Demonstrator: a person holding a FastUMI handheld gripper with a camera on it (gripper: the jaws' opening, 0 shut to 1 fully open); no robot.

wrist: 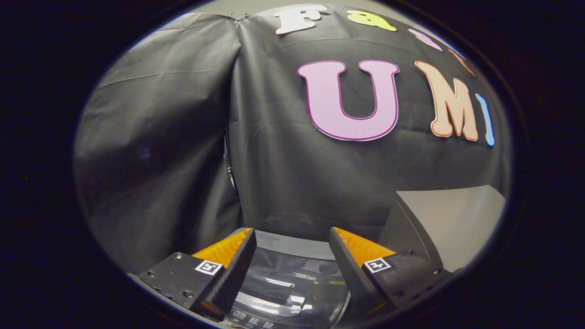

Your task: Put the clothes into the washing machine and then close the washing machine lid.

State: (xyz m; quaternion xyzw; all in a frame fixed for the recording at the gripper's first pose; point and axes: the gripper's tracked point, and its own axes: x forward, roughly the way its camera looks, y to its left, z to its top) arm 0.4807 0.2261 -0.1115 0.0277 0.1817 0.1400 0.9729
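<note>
The tongs stand wide open with nothing between their fingers; both fingers hang in the air over the washing machine and touch nothing.

Taking the washing machine as the landmark: it sits directly below and just ahead of the tongs, seen from above through the gap between the two fingers. Its lid is a clear, glossy panel lying flat and closed over the top opening, with bright reflections across it. A grey back rim of the machine runs along the far side of the lid, next to the black cloth wall. On the near side of the lid, closest to the camera, a strip of small control markings shows on the machine's front edge; they are too small to make out.

Whether clothes lie inside the machine cannot be told: the glare on the lid hides what is beneath.

To the right of the washing machine, just beyond the right finger, stands a pale grey box-like object with a dark side face. Behind the machine the black cloth wall rises, its folds meeting at a seam above the machine's left side.
</note>
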